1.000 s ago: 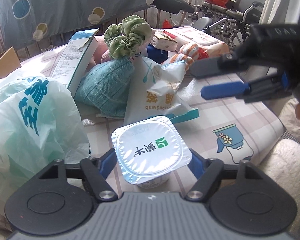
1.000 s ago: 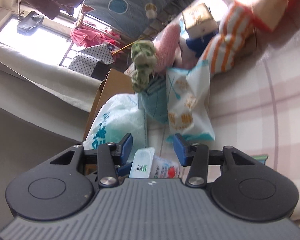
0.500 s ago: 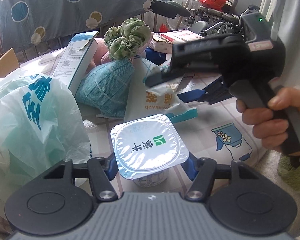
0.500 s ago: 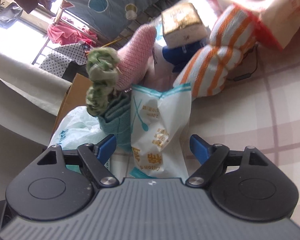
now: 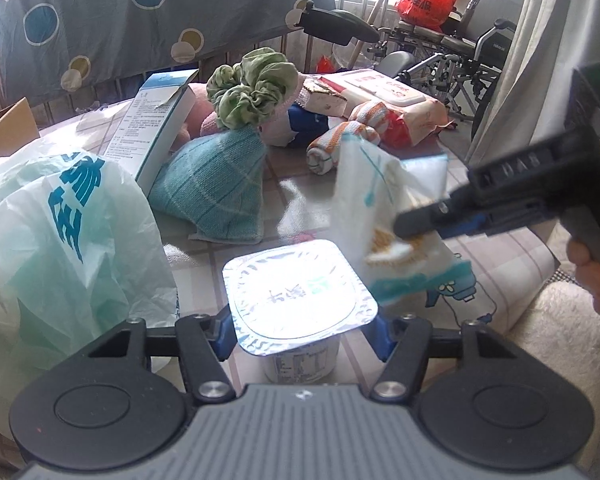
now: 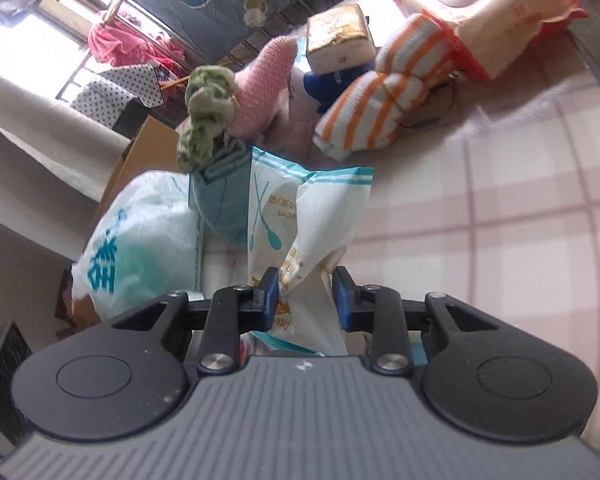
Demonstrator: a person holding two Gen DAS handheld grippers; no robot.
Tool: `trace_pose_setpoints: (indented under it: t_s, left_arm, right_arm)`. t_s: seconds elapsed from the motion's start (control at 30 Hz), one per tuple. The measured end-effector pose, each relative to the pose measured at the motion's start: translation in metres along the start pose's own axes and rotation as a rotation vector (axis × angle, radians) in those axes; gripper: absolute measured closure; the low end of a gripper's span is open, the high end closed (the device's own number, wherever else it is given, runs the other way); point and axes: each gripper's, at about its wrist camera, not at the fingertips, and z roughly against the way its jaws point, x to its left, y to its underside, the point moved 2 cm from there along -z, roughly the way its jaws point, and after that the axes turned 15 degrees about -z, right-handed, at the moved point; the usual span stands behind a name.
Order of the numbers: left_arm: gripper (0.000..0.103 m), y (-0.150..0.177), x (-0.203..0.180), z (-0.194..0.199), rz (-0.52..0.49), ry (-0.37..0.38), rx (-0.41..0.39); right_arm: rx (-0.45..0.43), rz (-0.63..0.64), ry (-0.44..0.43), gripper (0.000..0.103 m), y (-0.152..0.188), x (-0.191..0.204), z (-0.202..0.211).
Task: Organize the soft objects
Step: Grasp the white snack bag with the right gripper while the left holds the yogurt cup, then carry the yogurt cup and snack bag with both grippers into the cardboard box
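My left gripper (image 5: 302,332) is shut on a foil-lidded yogurt cup (image 5: 296,292), its blue pads against the cup's sides under the lid. My right gripper (image 6: 306,296) is closing its jaws on a white and teal cotton swab bag (image 6: 300,216), which is crumpled between the pads. In the left wrist view the swab bag (image 5: 376,200) hangs tilted above the table from the right gripper (image 5: 404,228), just right of the cup. Behind lie a teal knit cloth (image 5: 216,188), a green scrunchie (image 5: 252,88) and an orange striped towel roll (image 5: 340,140).
A pale green plastic bag (image 5: 60,232) bulges at the left beside a blue and white box (image 5: 156,120). A wet wipes pack (image 5: 384,96) sits at the back. The checked tablecloth (image 5: 500,248) ends at the right; a wheelchair (image 5: 460,48) stands beyond. A cardboard box (image 6: 140,148) stands behind the plastic bag.
The right gripper came in over the swab bag, opened wide, then closed on it and raised it off the table. The left gripper kept still with the yogurt cup.
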Motion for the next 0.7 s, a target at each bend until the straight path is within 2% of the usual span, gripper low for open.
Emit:
trace_pose_setpoints:
  t_s: [0.1,0.13,0.17,0.3,0.4,0.57,0.7]
  left_arm:
    - [0.04,-0.001,-0.003,0.005,0.0,0.004,-0.006]
    - [0.044,-0.001,-0.004,0.007,0.001,0.006,-0.012]
    - [0.053,-0.001,-0.004,0.01,-0.001,-0.003,-0.018]
    - [0.053,0.0,-0.007,0.02,0.015,0.022,-0.031]
    - [0.053,0.002,-0.012,0.023,-0.006,0.007,-0.046]
    - [0.053,0.008,-0.009,0.027,0.025,0.003,-0.072]
    - [0.053,0.007,-0.005,0.043,0.028,-0.017,-0.122]
  right_arm:
    - [-0.002,0.012,0.017,0.076,0.016,-0.004,0.014]
    - [-0.005,0.015,0.016,0.076,0.021,-0.003,0.019]
    - [-0.009,0.015,0.012,0.076,0.024,-0.003,0.023]
    - [-0.034,0.027,-0.008,0.076,0.033,-0.001,0.045]
    - [-0.054,0.05,-0.012,0.076,0.037,0.004,0.054]
    - [-0.052,0.04,-0.011,0.076,0.043,0.003,0.056]
    - [-0.053,0.049,-0.029,0.076,0.049,0.007,0.06]
